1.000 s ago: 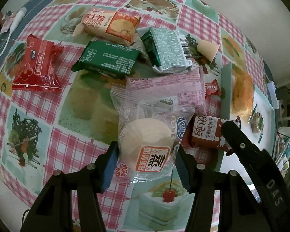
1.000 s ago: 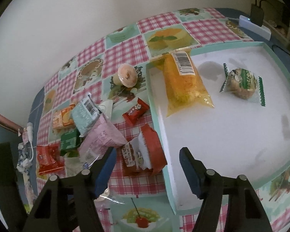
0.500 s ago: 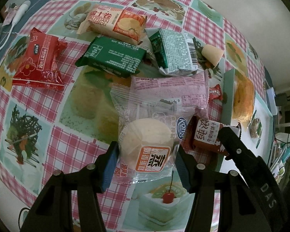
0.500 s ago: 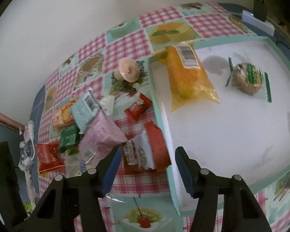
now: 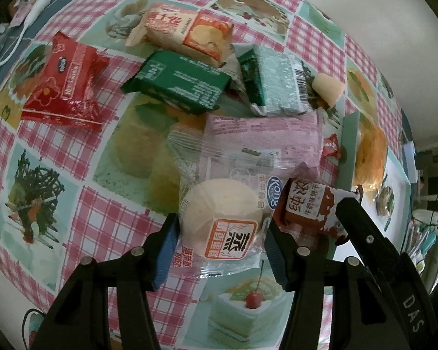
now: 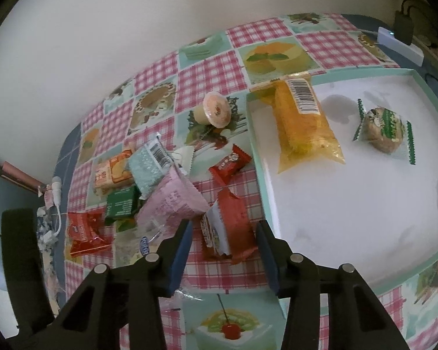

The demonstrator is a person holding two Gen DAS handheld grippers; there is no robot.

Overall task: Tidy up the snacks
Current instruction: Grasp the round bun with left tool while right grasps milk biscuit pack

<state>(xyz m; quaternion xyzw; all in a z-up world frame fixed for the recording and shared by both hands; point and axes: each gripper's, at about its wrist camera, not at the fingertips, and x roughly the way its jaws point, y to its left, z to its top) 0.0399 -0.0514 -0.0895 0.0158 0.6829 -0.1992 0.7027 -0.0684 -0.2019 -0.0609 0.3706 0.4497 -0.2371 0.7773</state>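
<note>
The tray [image 6: 350,204] fills the right half of the right wrist view, its teal rim running down the middle of the frame. Most of its white floor is bare; 2 snacks lie in its upper part, a yellow bag [image 6: 302,125] and a cookie [image 6: 384,129], well apart. Left of the rim the checked cloth [image 5: 43,151] is crowded in the middle, with open cloth at lower left in the left wrist view.

The left gripper [image 5: 220,248] stands about half open, both pads against the sides of the bun pack [image 5: 219,224], clamped on it. The right gripper [image 6: 223,255] has just been closing; the brown pack [image 6: 229,227] sits between its fingers just beside the tray rim, with a slim gap at each pad, so it is not gripped.

Only the left wrist view shows the bun pack whole, plus the pink pack [image 5: 262,134] under its top edge, the green bar [image 5: 178,84] and red pack [image 5: 64,81] at upper left. Only the right wrist view shows the tray floor and a jelly cup [image 6: 214,112] above the pile.
</note>
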